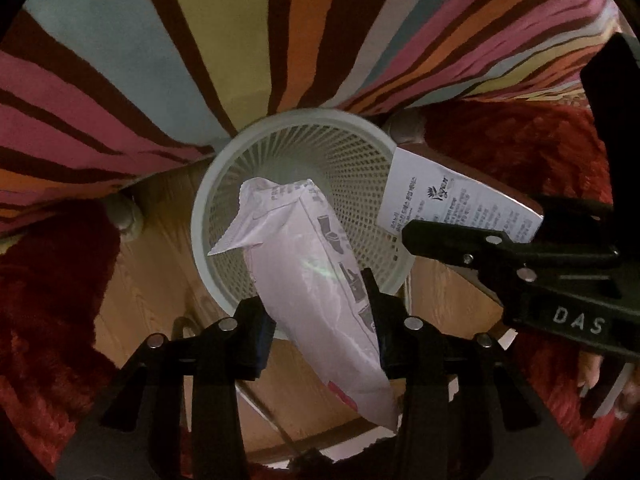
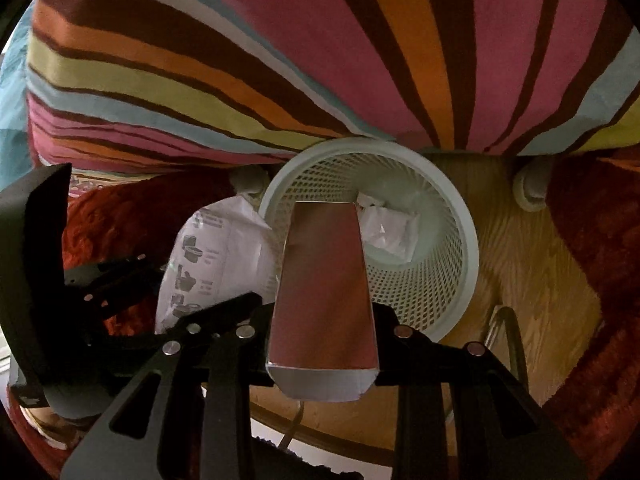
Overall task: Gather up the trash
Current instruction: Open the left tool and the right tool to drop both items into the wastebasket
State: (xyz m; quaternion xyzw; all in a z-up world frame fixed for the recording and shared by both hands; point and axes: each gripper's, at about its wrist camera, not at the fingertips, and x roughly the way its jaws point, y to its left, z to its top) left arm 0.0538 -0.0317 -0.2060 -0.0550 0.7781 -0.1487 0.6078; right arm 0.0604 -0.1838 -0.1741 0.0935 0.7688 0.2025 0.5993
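A pale green mesh wastebasket (image 1: 360,152) stands on the wood floor; it also shows in the right wrist view (image 2: 440,272). My left gripper (image 1: 320,320) is shut on a pale pink printed pouch (image 1: 312,272), whose top hangs over the basket mouth. My right gripper (image 2: 324,340) is shut on a reddish-brown carton (image 2: 324,280) pointing into the basket. From the left wrist view the carton's white printed side (image 1: 452,200) sits at the basket's right rim. The pouch (image 2: 216,264) shows left of the basket. Crumpled white paper (image 2: 390,230) lies inside the basket.
A striped multicoloured bedcover (image 1: 240,40) hangs just behind the basket. A shaggy red rug (image 1: 44,300) lies on both sides of the wood floor (image 2: 532,248). Round grey furniture feet (image 2: 532,192) stand near the basket.
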